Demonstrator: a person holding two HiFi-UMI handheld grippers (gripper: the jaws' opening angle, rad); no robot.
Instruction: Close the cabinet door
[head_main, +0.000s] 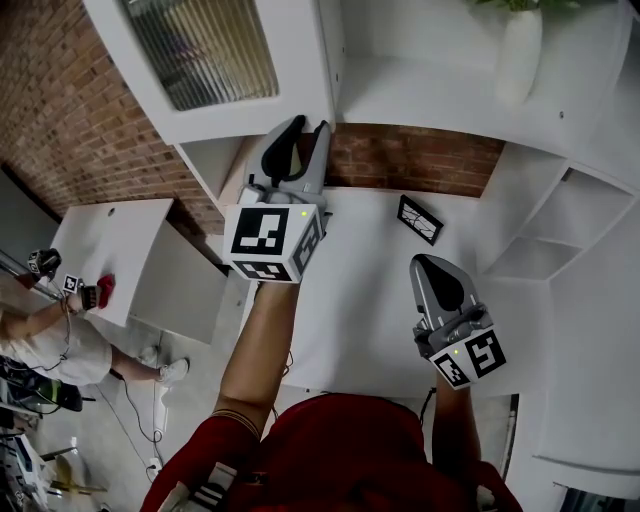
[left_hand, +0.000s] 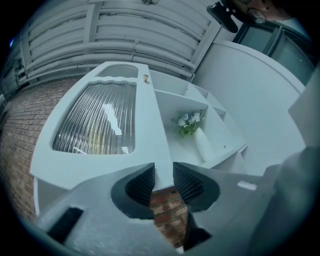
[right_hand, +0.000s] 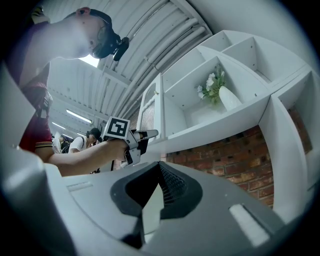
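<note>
the left gripper is the nearer one: its fingers are clenched on the lower corner of the cabinet door, which stands out from the cabinet. in the left gripper view the door's knob-side stile runs from the fingers toward 12 o'clock. its glass panel spreads to 10 o'clock, and the open shelf with the vase lies at 1 o'clock. closing likely means carrying that corner back to the cabinet front. the right gripper hangs well apart over the bench, its fingers clenched on nothing.
</note>
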